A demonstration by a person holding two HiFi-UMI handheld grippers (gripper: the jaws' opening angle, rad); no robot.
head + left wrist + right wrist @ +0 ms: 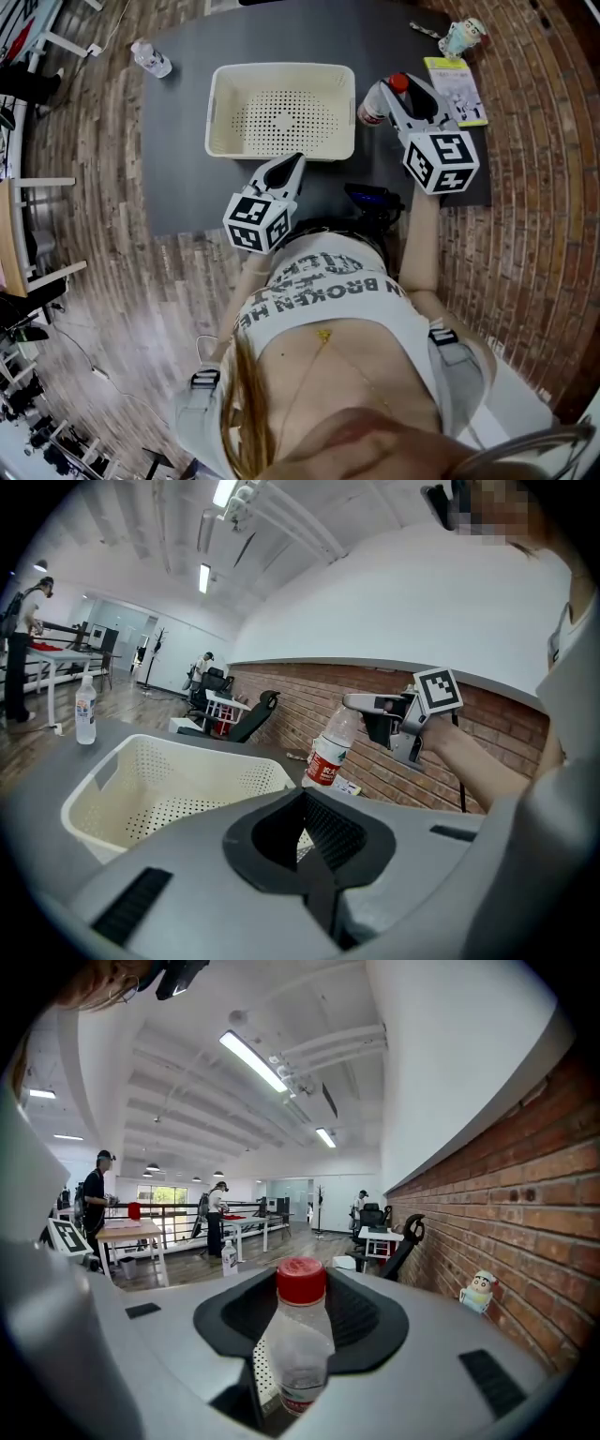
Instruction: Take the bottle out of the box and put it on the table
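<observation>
Bottle (378,103) is out of the box (281,73) and clamped in the right claw (386,94), just beside the box's right wall, over the right part of the desk (187,169). The right gripper view shows both jaws pressing on the clear body below the red cap, which points away from the claw. In the left gripper view the bottle hangs tilted, cap end in the claw and red label lower down. Its base is hidden behind the box rim, so I cannot tell whether it touches the desk.

The left claw (296,161) is by the near wall of the box, close to the near right corner. Its jaws are together, with nothing between them, and it points across the box toward the far edge.

The cream box stands in the middle of the desk, its perforated floor showing. A second bottle (151,58) lies at the far left corner of the desk, well apart from the box. A small figurine (461,37) stands at the far right corner, and a booklet (457,89) lies along the right edge, just beyond the right claw.
</observation>
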